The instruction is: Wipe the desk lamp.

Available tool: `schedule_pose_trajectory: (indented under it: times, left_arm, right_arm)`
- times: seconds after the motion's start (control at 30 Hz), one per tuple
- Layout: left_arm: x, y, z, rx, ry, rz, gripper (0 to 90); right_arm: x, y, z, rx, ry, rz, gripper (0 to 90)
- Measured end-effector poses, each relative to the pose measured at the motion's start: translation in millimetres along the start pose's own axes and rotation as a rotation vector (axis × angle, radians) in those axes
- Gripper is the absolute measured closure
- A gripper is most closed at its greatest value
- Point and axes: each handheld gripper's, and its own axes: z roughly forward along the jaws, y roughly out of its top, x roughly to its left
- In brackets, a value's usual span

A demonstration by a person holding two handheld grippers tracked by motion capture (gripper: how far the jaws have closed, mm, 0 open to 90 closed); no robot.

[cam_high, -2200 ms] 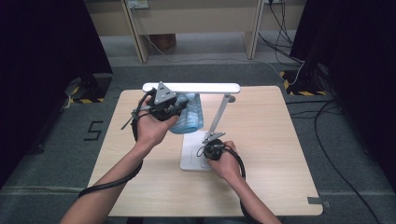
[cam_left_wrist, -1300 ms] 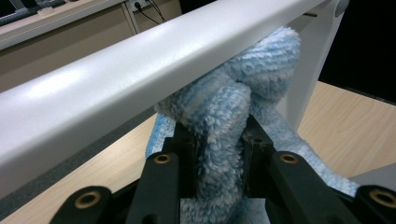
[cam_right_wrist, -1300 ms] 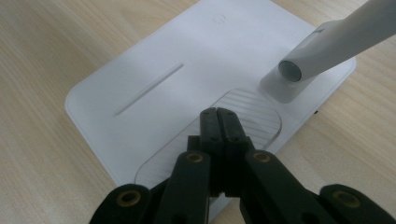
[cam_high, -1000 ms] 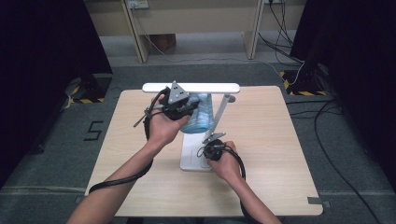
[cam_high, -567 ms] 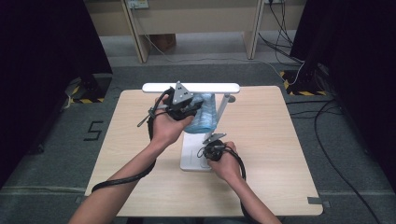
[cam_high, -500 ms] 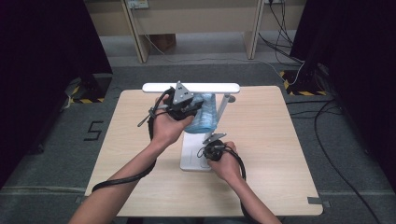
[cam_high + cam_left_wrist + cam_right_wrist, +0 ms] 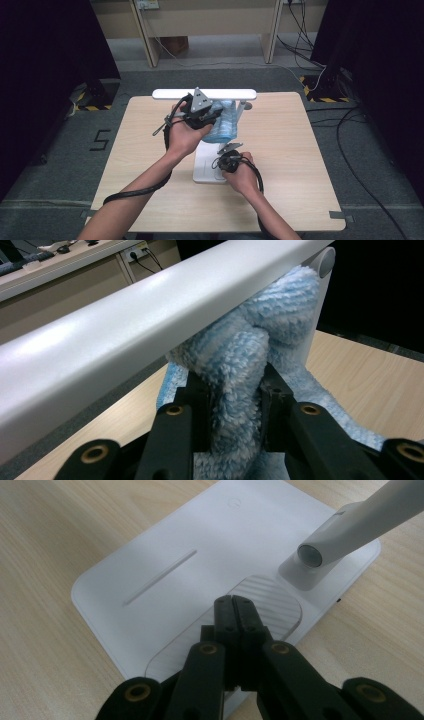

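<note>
Work in hand: I am wiping a white desk lamp with a fluffy blue cloth (image 7: 240, 370); the step now is the light bar (image 7: 204, 93), which runs along the far edge of the desk (image 7: 300, 165).

Left gripper (image 7: 200, 114): clenched on a bunched fold of the cloth. In the left gripper view the pile bulges between my two black jaws, and the top of the wad touches the underside of the bar near its joint with the lamp arm (image 7: 320, 300).

Cloth position: lifted off the desk, hanging from my jaws beside the lamp arm, between bar and lamp base (image 7: 206, 165); its loose end trails down toward the desktop.

Right gripper (image 7: 233, 605): jaws shut together, nothing between them. The tips rest on the ribbed pad at the near end of the base, which I judge pins the lamp against tipping.

Lamp position: base around the middle of the desk, arm rising toward the far edge.

Next move, as I judge it: slide the wad along the bar toward its free end, keeping light upward contact, with the right tips pressing down.

Risk: pushing too hard may swing the bar on its hinge or drag the base.
</note>
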Motion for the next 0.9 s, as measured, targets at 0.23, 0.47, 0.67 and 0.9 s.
schedule_pose_trajectory:
  times: [0.23, 0.47, 0.67, 0.9]
  left_arm:
    - [-3.1, 2.6, 2.8, 0.004, -0.009, 0.009, 71.6]
    - [-5.0, 4.6, 3.9, 0.012, -0.009, 0.022, 71.6]
    - [-9.3, 7.6, 6.1, 0.021, -0.013, 0.043, 71.5]
    - [-13.9, 8.8, 10.4, 0.027, -0.019, 0.067, 71.5]
  right_arm:
    - [0.3, -0.3, 0.0, -0.002, 0.005, -0.002, 90.0]
    - [-0.2, -0.2, 0.2, -0.004, 0.004, -0.005, 90.0]
    - [-0.6, -0.3, 0.2, -0.003, 0.002, -0.013, 90.0]
    - [0.1, -1.1, -0.1, -0.005, -0.001, -0.009, 90.0]
